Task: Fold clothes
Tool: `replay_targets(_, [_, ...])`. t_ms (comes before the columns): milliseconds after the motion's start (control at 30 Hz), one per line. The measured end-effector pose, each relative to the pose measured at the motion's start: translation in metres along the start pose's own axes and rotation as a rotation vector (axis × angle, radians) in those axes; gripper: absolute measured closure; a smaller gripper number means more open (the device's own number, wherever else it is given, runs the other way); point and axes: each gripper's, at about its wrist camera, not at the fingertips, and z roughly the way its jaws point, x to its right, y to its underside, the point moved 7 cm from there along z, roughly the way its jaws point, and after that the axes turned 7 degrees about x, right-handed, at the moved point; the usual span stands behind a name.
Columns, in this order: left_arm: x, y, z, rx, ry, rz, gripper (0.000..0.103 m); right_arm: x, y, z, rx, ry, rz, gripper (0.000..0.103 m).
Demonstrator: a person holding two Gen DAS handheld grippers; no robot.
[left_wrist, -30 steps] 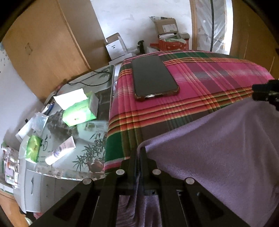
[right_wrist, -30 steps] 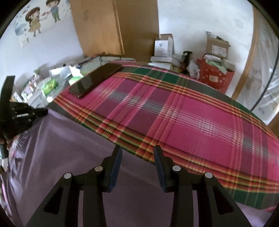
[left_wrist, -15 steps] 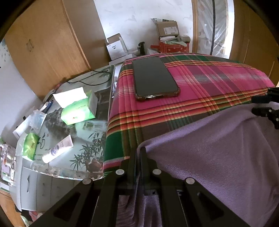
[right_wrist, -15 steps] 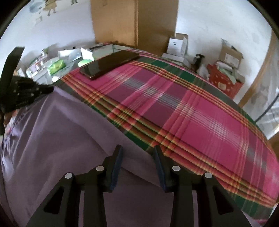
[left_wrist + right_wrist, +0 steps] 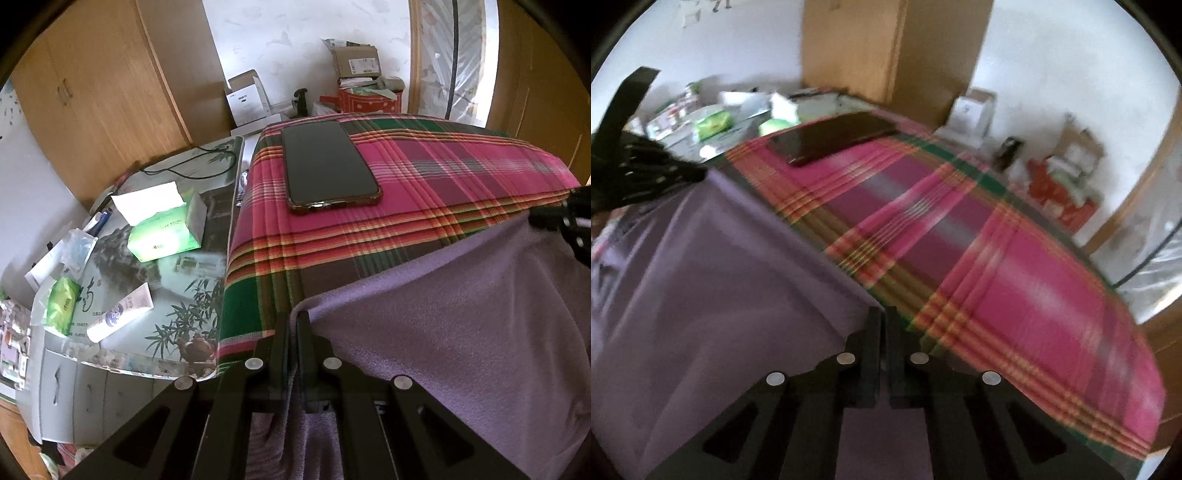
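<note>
Pink and green plaid cloth (image 5: 424,173) covered the surface before us, with a dark phone (image 5: 327,168) lying flat near its far corner and a cluttered side table (image 5: 177,295) beside it. Across the near edge we held a purple garment (image 5: 461,314) stretched between both tools: our left gripper (image 5: 294,325) was clamped tight on one corner. Our right gripper (image 5: 884,321) had just been closing and now pinched the garment's edge at the other end.
</note>
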Motion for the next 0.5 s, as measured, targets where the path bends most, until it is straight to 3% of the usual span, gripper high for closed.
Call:
replay_targets(100, [-0.001,0.0,0.0,-0.002,0.002,-0.006,0.099,0.012,-0.011,0.004,0.038,0.134,-0.007,0.103])
replay_targets(367, [-0.003,0.0,0.0,0.005,0.011,-0.017,0.098,0.014,-0.008,0.007,0.009,-0.054,0.127,0.1])
replay_targets(500, [-0.004,0.0,0.0,0.005,0.014,-0.019,0.098,0.003,-0.001,0.009,-0.045,-0.128,0.093,0.082])
